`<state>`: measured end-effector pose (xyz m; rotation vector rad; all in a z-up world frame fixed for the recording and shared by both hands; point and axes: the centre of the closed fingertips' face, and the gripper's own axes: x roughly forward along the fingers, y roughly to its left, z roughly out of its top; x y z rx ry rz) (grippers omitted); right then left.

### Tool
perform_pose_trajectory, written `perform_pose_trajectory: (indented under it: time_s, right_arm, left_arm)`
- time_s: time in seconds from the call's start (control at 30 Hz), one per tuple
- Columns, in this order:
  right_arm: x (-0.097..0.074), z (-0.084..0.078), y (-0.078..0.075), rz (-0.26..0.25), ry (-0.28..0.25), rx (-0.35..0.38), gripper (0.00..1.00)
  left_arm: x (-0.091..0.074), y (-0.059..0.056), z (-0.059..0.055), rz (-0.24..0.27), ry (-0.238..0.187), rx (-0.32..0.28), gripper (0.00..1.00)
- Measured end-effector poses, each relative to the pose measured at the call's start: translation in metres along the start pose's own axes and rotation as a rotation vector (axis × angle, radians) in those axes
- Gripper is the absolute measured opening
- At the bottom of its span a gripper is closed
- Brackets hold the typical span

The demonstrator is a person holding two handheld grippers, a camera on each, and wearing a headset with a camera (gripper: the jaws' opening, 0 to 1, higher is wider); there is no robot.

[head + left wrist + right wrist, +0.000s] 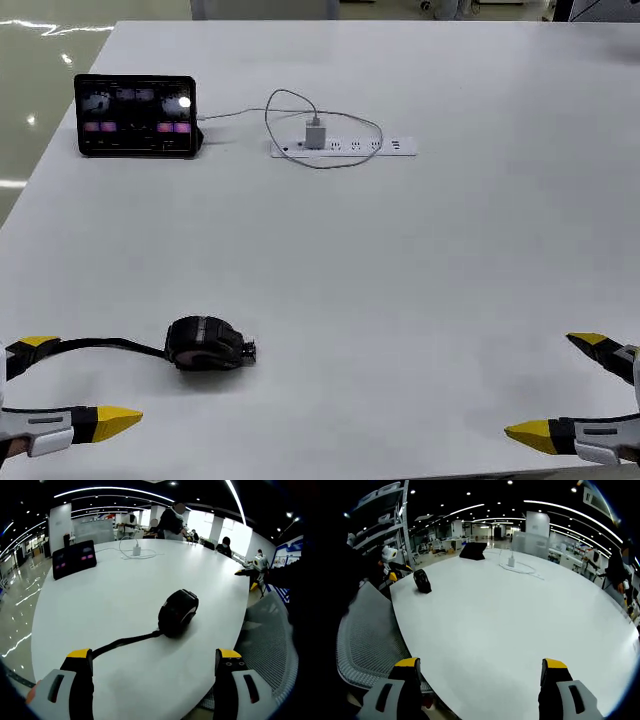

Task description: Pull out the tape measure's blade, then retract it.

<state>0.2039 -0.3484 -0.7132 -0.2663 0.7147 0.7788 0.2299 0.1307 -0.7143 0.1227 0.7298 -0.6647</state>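
**Camera stations**

Head view: set above the near edge of the table [420, 260], faced forward and down. Left gripper view: held low, near the tape measure [178, 611], faced across the table. Right gripper view: held low, well apart from it. Shared by all: tape measure, tablet [135, 115].

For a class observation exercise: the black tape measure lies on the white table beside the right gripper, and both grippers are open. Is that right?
Not quite. The head view shows the tape measure lying beside the left gripper, its strap trailing toward it; the right gripper is far across the table. Both grippers are open.
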Motion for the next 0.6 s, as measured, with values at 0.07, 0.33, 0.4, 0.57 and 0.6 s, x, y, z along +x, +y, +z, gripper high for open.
perform_pose_trajectory:
  time_s: [0.07,0.33,0.4,0.57,0.6]
  right_arm:
    - [0.0,-0.0021,0.0009,0.002,0.016,-0.016,0.99]
    - [0.0014,-0.0022,-0.0012,-0.001,0.001,0.02,0.99]
    - [0.0012,-0.0031,0.0004,0.003,0.006,0.012,0.99]
    - [0.0014,-0.0045,0.0025,0.005,0.008,0.009,0.99]
    - [0.0012,-0.0049,0.0033,0.008,0.007,0.012,0.99]
  left_arm:
    - [-0.0002,0.0003,0.0011,0.001,0.002,0.014,0.99]
    - [0.0028,-0.0011,0.0022,-0.014,0.021,0.033,0.99]
    - [0.0036,-0.001,0.0025,-0.011,0.018,0.038,0.99]
    - [0.0045,-0.0004,0.0039,-0.012,0.015,0.035,0.99]
    - [0.0044,-0.0004,0.0044,-0.013,0.015,0.034,0.99]
